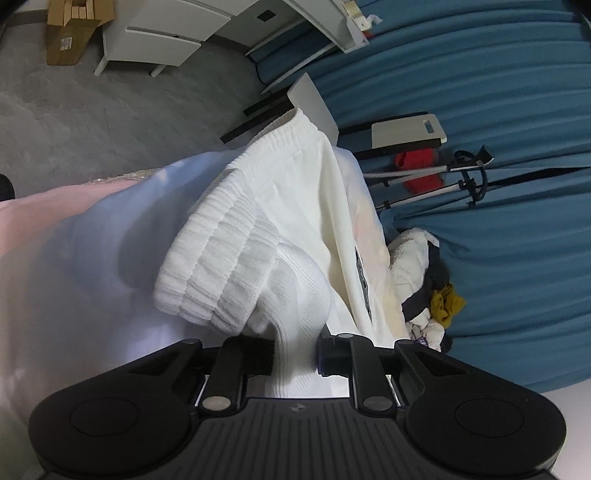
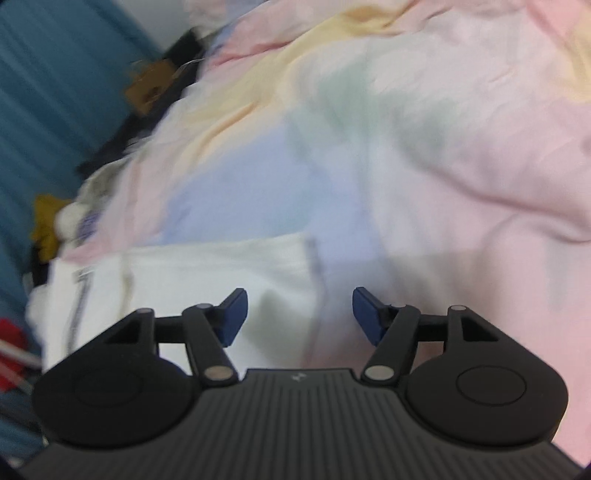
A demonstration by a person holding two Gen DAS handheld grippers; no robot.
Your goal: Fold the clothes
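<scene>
A pastel bedsheet (image 2: 461, 155), washed in pink, yellow, green and blue, fills the right wrist view and serves as the bed under everything else. On it lies the white knit garment (image 1: 295, 221), its long axis running from the left gripper (image 1: 295, 358) up and away toward its ribbed elastic band (image 1: 291, 129) at the far end; a thick ribbed cuff (image 1: 214, 266) folds over to the left of that line. The left gripper has pinched shut on a fold of this knit, and the cloth rises between its pads. Only the left wrist view shows the blue curtain (image 1: 498, 92), the white drawer unit (image 1: 155, 40) and an open cardboard box (image 1: 70, 33) on the grey floor beyond the sheet; what the box contains is unclear. The right wrist view, blurred, shows the right gripper (image 2: 299, 317) with blue pads standing well apart over the garment's flat edge, holding nothing. A heap of clothes (image 1: 428, 288) sits beside the sheet by the curtain.
</scene>
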